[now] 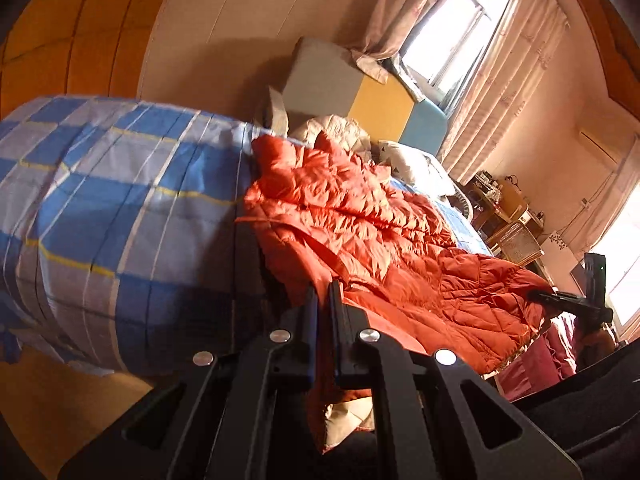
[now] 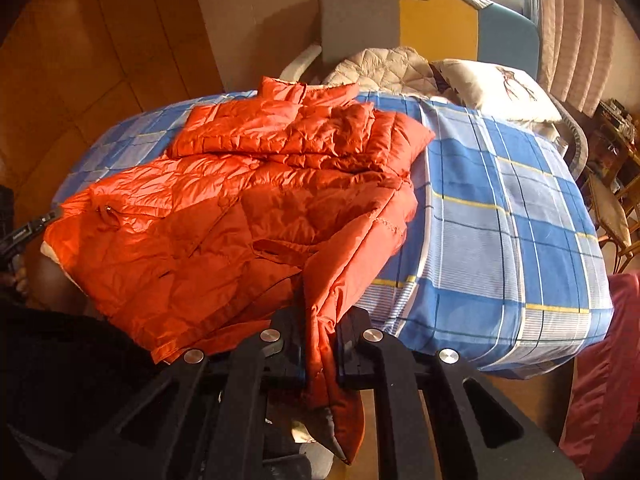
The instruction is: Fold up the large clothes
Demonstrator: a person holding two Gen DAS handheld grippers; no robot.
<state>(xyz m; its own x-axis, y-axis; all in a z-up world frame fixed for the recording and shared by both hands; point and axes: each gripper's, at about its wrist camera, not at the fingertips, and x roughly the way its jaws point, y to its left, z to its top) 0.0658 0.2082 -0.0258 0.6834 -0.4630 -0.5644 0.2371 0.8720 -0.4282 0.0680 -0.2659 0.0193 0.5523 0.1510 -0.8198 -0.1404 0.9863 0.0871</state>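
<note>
Black fingers [image 2: 348,344] of the right gripper [image 2: 320,344] pinch a hanging hem corner of the orange quilted jacket [image 2: 240,208] at the bed's near edge. Likewise the left gripper [image 1: 323,320] clamps the opposite hem corner between nearly closed fingers. Beyond them, the jacket lies spread over the blue checked bedsheet [image 2: 500,220], collar toward the pillow [image 2: 492,84] and the multicoloured headboard [image 2: 432,20].
</note>
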